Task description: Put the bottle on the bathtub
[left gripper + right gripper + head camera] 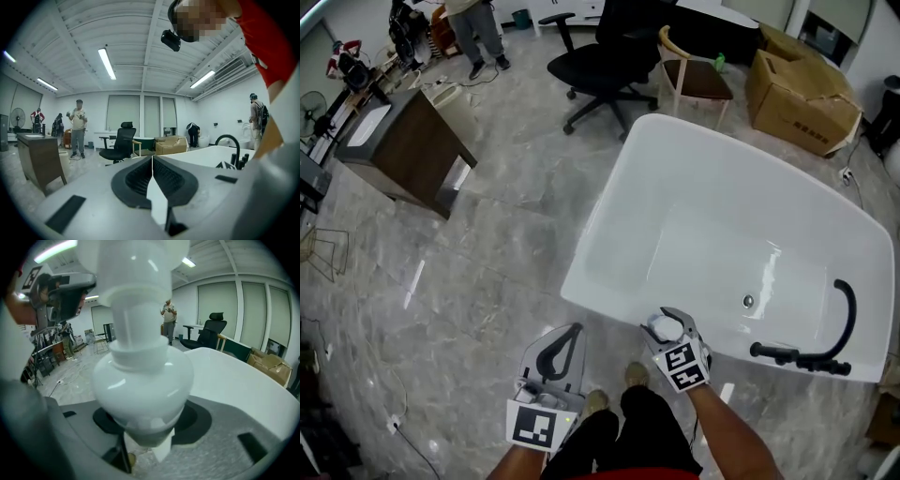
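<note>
A glossy white bottle [140, 362] with a round body and a wide neck fills the right gripper view, held between the jaws of my right gripper [667, 328], which is shut on it. From the head view the bottle [665, 327] shows as a white round top at the near rim of the white bathtub [609, 216]. My left gripper [558, 352] hangs over the floor left of the tub, its jaws closed together with nothing between them. The tub's rim [234, 371] stretches ahead to the right in the right gripper view.
A black tap and hose [816, 349] sit on the tub's near right rim. A black office chair [605, 66], a wooden chair [694, 75] and a cardboard box [802, 94] stand beyond the tub. A dark wooden cabinet [403, 145] is at the left. A person [478, 33] stands far off.
</note>
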Action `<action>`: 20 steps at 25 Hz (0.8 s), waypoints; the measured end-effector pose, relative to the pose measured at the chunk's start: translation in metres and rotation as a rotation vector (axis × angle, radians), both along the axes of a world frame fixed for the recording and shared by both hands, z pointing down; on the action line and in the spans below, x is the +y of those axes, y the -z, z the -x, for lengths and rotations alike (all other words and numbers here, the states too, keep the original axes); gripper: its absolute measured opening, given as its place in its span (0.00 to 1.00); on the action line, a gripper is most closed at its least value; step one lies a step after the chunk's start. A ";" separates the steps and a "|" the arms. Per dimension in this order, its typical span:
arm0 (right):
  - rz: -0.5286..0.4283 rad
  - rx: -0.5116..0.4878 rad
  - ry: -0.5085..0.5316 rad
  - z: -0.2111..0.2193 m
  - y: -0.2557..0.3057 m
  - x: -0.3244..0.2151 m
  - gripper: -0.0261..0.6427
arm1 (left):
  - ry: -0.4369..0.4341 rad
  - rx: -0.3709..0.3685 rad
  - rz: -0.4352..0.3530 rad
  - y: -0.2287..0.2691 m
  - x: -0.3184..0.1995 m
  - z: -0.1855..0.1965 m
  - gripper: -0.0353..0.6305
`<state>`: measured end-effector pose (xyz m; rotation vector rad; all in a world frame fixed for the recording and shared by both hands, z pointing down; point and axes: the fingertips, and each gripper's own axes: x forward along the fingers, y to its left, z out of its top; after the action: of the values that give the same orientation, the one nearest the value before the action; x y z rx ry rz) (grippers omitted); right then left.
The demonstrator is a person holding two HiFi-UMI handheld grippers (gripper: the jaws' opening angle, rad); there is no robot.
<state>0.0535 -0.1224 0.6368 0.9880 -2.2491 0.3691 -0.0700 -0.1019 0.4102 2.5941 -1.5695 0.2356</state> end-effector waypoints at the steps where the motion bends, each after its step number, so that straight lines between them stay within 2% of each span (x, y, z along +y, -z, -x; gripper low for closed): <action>1: 0.009 -0.004 -0.003 -0.002 -0.007 -0.004 0.40 | 0.003 -0.004 0.009 -0.004 -0.003 -0.001 0.07; 11: 0.061 0.027 0.014 0.002 -0.043 -0.019 0.40 | 0.032 -0.015 0.057 -0.025 -0.024 0.009 0.07; 20: 0.023 0.033 0.007 0.001 -0.050 -0.020 0.43 | 0.017 -0.021 0.066 -0.032 -0.025 0.009 0.07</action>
<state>0.0529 -0.1420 0.6872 0.9675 -2.2128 0.3726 -0.0795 -0.1269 0.4424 2.5363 -1.5618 0.3088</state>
